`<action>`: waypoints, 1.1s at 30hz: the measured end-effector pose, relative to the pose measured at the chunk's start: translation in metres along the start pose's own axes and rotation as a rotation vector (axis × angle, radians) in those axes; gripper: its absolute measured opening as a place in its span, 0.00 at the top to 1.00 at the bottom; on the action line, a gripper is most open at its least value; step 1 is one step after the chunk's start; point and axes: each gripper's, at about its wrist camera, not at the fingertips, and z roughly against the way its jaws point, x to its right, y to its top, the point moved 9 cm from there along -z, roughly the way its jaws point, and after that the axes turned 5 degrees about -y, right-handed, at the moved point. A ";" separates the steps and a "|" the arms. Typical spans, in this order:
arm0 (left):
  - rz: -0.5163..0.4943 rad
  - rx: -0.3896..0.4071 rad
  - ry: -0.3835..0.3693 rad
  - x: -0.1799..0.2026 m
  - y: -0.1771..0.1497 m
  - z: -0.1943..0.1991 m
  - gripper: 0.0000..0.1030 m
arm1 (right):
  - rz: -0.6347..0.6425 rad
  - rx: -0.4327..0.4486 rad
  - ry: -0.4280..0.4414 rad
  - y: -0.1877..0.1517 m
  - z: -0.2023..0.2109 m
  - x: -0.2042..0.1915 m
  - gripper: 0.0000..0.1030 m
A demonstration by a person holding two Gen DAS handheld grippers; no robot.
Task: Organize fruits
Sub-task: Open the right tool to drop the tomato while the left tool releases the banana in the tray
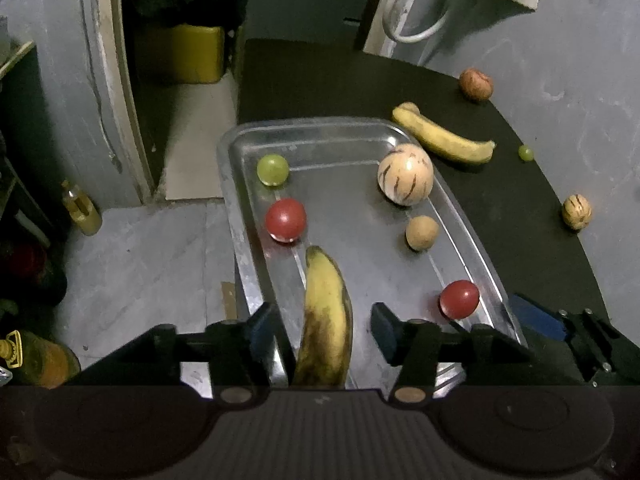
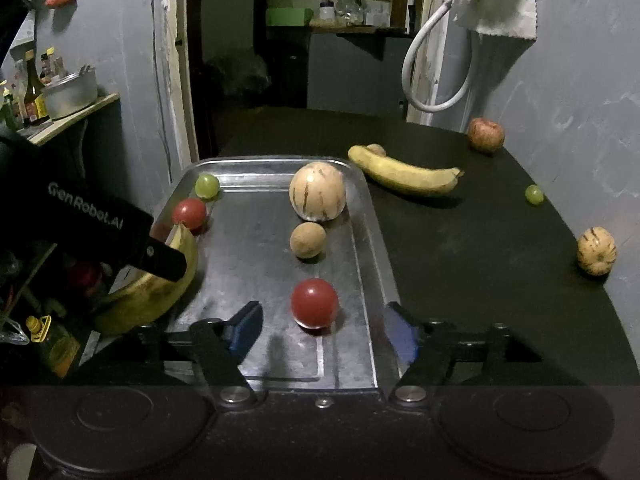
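banana [image 1: 326, 312] sits between our left gripper [image 1: 324, 326] fingers, which look released, low over the tray [image 1: 236, 216], so we judge it's being set down among the sorted fruit. right gripper [image 2: 320, 330] hangs open near a tomato [image 2: 314, 302]; another banana [image 2: 404, 174] waits on the desk [image 2: 480, 280].

The metal tray [image 1: 236, 216] is silvery grey, and the table [image 1: 500, 208] under it is black. In the tray lie a pale green grape [image 1: 273, 169], two red tomatoes [image 1: 286, 220] [image 1: 459, 299], a cream melon [image 1: 405, 174] with dark stripes, a tan round fruit [image 1: 422, 233] and a yellow banana [image 1: 326, 320] (brown-speckled toward the bottom of the frame). The finger pads [image 2: 245, 326] are blue.
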 end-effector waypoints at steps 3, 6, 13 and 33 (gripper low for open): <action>0.006 0.015 0.000 -0.001 0.002 0.007 0.27 | -0.004 0.010 0.008 0.002 0.007 0.003 0.20; 0.003 0.035 0.006 -0.001 0.002 0.015 0.15 | -0.005 0.019 0.026 0.003 0.014 0.003 0.12; 0.000 0.008 0.000 -0.006 -0.010 0.031 0.05 | 0.030 -0.010 0.060 -0.002 0.023 -0.001 0.05; -0.053 -0.257 0.024 -0.014 -0.071 0.037 0.01 | -0.006 -0.158 0.020 -0.036 0.041 0.047 0.01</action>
